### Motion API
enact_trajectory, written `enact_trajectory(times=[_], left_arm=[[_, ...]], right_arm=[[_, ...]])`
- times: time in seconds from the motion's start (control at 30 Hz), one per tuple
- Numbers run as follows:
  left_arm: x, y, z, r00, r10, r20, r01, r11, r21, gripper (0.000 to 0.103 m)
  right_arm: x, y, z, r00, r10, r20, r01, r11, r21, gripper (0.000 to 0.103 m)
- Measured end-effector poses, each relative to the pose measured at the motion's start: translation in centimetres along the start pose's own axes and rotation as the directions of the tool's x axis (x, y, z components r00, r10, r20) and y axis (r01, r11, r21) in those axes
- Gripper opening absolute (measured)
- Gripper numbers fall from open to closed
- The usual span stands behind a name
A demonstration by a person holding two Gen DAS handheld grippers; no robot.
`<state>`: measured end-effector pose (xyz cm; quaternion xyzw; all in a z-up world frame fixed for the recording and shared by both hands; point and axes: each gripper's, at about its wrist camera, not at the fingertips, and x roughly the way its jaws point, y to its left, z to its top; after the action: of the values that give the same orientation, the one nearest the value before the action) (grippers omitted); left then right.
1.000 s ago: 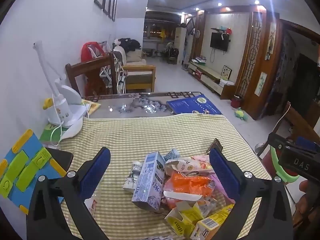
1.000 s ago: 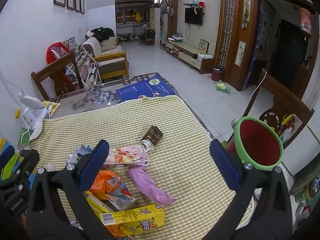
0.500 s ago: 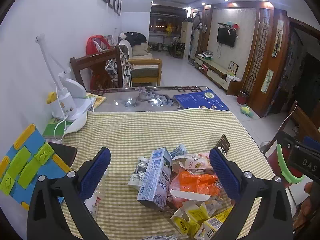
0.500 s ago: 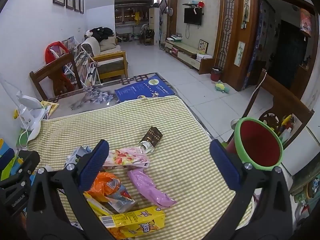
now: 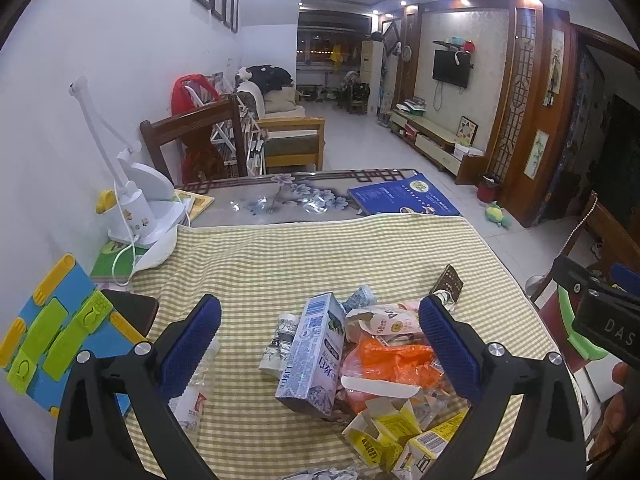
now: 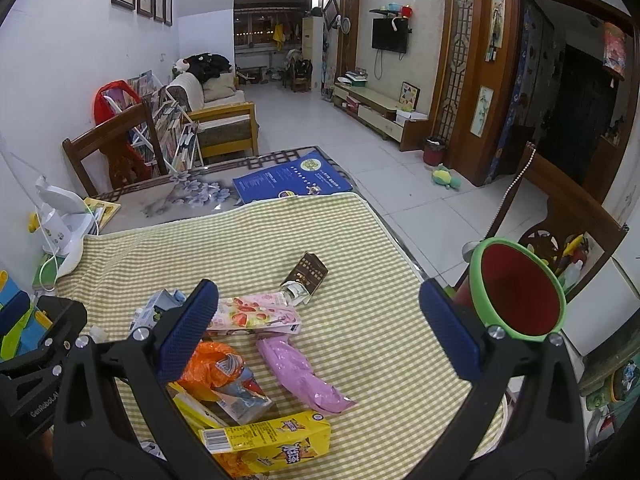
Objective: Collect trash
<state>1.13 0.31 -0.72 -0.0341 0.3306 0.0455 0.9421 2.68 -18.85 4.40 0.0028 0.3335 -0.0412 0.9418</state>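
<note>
A heap of trash lies on the checked cloth (image 5: 304, 264). In the left wrist view a pale blue carton (image 5: 314, 354), an orange bag (image 5: 390, 362) and yellow boxes (image 5: 384, 436) sit between and below the fingers of my left gripper (image 5: 320, 346), which hovers open above them. In the right wrist view my right gripper (image 6: 318, 326) is open over a pink strawberry wrapper (image 6: 256, 317), a purple wrapper (image 6: 304, 374), a brown packet (image 6: 307, 276) and a yellow carton (image 6: 268, 442). A red bin with a green rim (image 6: 518, 286) stands off the table's right edge.
A white desk lamp (image 5: 138, 200) and a blue-green toy board (image 5: 52, 330) are at the left by the wall. A blue booklet (image 5: 404, 200) lies on the bare far tabletop. Wooden chairs (image 6: 116, 144) stand beyond and at the right. Open tiled floor lies behind.
My left gripper's view has drawn back and risen slightly, so the trash heap sits a little farther forward. The right gripper has barely moved. Both stay open.
</note>
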Motion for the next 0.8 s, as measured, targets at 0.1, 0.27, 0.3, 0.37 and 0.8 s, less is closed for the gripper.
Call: enact_trajectory(times=[0.1,0.27,0.3,0.37,0.8], left_arm=[[-0.03,-0.16,-0.1,1.0,0.001,-0.005,-0.001,1.0,0.005,0.095],[-0.09,-0.34,-0.22,1.0,0.003,-0.009,-0.003,1.0,0.007,0.095],[-0.09,-0.37,-0.25,1.0,0.004,-0.012,-0.004,1.0,0.008,0.095],[-0.17,-0.54,-0.4,1.0,0.006,-0.015,-0.006,1.0,0.01,0.095],[-0.41,-0.68,-0.39,1.0,0.006,-0.019,-0.005,1.0,0.014,0.095]], right_arm=[[0.07,-0.11,-0.06,1.0,0.003,-0.007,-0.003,1.0,0.004,0.099],[-0.02,0.04,-0.22,1.0,0.004,-0.006,-0.004,1.0,-0.008,0.099],[-0.05,0.0,-0.27,1.0,0.005,-0.007,-0.005,1.0,-0.01,0.099],[-0.04,-0.07,-0.34,1.0,0.005,-0.009,-0.005,1.0,-0.012,0.099],[-0.34,-0.85,-0.4,1.0,-0.005,-0.005,0.005,1.0,-0.002,0.099]])
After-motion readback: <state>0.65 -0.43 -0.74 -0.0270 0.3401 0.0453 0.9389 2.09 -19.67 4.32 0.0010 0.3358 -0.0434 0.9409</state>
